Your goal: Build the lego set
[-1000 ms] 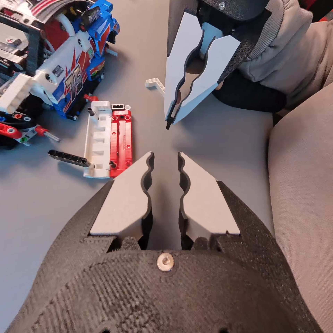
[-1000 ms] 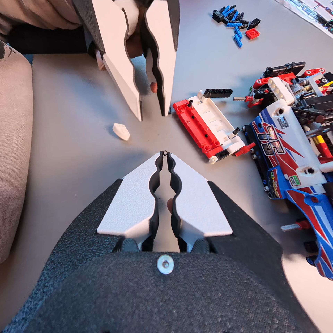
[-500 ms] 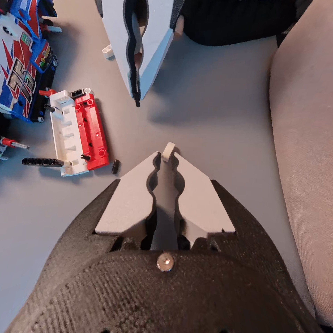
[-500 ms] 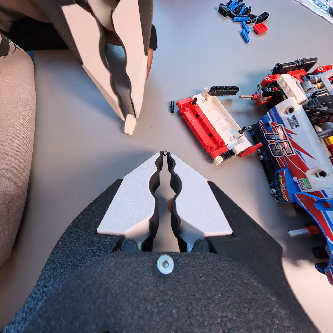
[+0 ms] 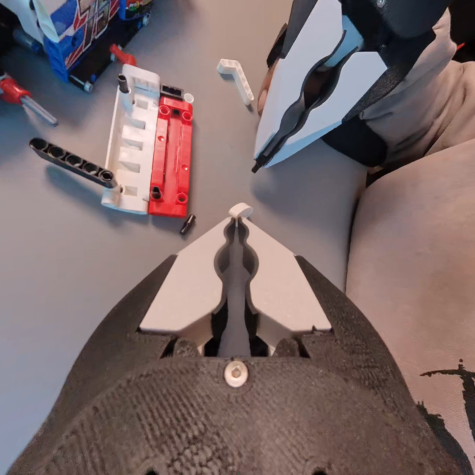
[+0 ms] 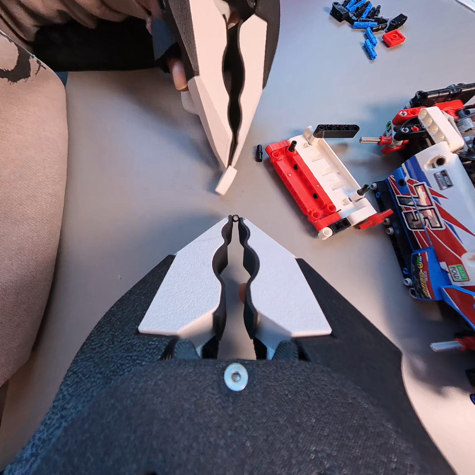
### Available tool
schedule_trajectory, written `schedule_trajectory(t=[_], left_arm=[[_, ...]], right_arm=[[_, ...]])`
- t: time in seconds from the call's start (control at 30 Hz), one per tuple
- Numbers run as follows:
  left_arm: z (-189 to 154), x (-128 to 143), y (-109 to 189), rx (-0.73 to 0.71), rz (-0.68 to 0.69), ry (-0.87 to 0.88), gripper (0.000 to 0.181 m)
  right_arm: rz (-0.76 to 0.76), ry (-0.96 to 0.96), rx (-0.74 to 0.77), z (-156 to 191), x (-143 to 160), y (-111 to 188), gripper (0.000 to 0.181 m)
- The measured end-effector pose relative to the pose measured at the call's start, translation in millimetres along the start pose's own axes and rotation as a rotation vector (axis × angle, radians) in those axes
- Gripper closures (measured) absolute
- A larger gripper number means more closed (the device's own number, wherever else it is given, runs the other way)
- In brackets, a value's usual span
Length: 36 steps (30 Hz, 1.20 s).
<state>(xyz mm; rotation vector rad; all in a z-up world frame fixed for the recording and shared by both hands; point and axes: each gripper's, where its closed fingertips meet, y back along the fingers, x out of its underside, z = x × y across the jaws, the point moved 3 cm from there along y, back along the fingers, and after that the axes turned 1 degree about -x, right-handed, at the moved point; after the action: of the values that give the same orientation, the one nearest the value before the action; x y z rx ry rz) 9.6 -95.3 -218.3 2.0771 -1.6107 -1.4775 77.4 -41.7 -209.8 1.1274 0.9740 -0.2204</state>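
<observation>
Pinching a small white piece (image 5: pixel 240 209) at its very tips, the left claw (image 5: pixel 237 220) hung just above the grey bench (image 5: pixel 64 257); in the right wrist view that piece (image 6: pixel 226 180) stuck out past the fingertips, only its near end clamped. The right claw (image 6: pixel 235 218) was closed on a tiny black pin (image 6: pixel 235 217), gripped end-on at the tip. The two claws sat near each other, tips apart.

The red-and-white panel assembly (image 5: pixel 151 154) lay flat on the bench just beside the left claw, a loose black pin (image 5: pixel 187 224) at its near corner and a black beam (image 5: pixel 73 163) off its white side. A white angled beam (image 5: pixel 237 78) lay beyond it. The blue race car body (image 6: pixel 437 218) sat farther out.

Handling, my read: both parts were light, rigid and slick plastic. The pin would likely twist or pop out under side load, so push along its axis. The white piece wanted a deeper bite across its flat faces before mating.
</observation>
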Motion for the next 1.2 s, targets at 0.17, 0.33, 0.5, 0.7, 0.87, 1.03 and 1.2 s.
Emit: schedule_trajectory(t=[0.17, 0.33, 0.5, 0.7, 0.87, 1.03, 1.2], left_arm=[[7, -4, 2, -0.093, -0.022, -0.051, 0.171], [-3, -6, 2, -0.109, -0.031, -0.302, 0.156], [-11, -4, -14, -0.116, 0.036, -0.529, 0.145], [-12, 1, -22, -0.141, 0.09, -0.573, 0.156], [-20, 10, -20, -0.147, 0.118, -0.542, 0.153], [-28, 18, -17, -0.107, 0.094, -0.545, 0.153], [-26, 17, -19, -0.138, 0.082, -0.586, 0.155]], right_arm=[[-0.006, -0.002, 0.006, -1, -1, 1, 0.18], [-0.007, 0.006, 0.008, 0, -2, 2, 0.18], [-0.012, 0.011, -0.003, 2, -3, 1, 0.18], [-0.011, 0.017, -0.004, 3, -3, 0, 0.18], [-0.015, 0.021, 0.009, 3, -5, 1, 0.18], [-0.024, 0.022, 0.011, 4, -8, 0, 0.18], [-0.025, 0.022, 0.012, 5, -8, -1, 0.18]])
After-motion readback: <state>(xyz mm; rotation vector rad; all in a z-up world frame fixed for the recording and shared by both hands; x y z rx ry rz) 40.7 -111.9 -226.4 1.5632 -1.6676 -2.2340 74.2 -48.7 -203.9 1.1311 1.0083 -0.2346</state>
